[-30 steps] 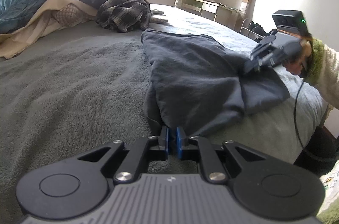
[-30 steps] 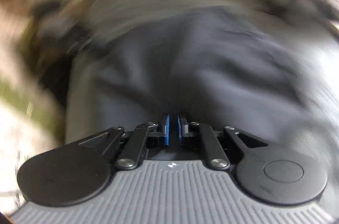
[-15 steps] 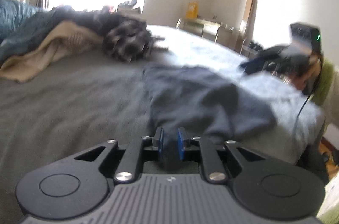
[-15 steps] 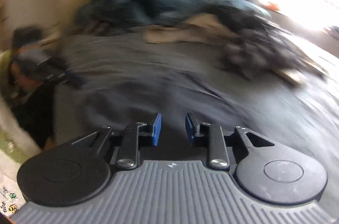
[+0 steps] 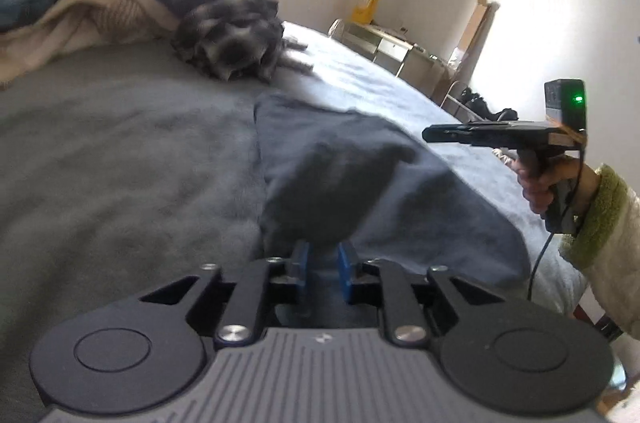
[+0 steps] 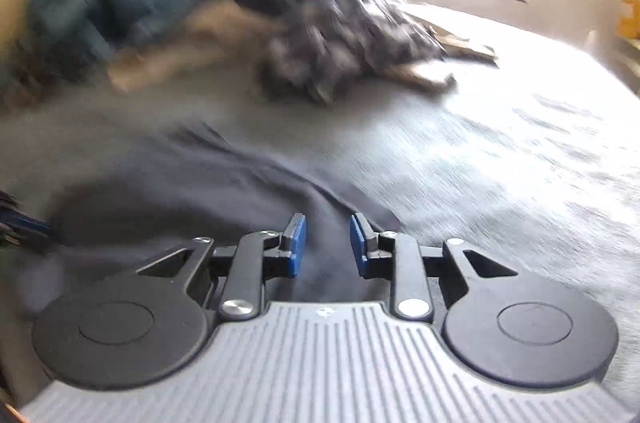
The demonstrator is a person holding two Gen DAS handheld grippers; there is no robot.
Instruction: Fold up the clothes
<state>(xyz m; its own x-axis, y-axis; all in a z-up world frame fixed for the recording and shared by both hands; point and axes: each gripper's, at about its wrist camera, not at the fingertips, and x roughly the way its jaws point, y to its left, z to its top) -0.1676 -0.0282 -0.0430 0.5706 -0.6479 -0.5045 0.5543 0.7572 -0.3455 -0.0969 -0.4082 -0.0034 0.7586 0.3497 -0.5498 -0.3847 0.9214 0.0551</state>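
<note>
Grey bedspread [image 5: 120, 151] in a sunlit white-walled bedroom, plaid shirt [image 5: 232, 35] heaped far ahead, dark folded garment [image 5: 360, 175] directly before both tongs, left gripper [image 5: 323, 269] just opening with a fold between its pads, right gripper [image 6: 328, 247] parted, gripping nothing.

Bedspread [image 5: 120, 151] left open; clothes heap [image 5: 228, 35] blocks far end.

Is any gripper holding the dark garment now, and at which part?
Nothing is held. The left gripper and the right gripper stand open; the dark garment lies on the bed.
</note>
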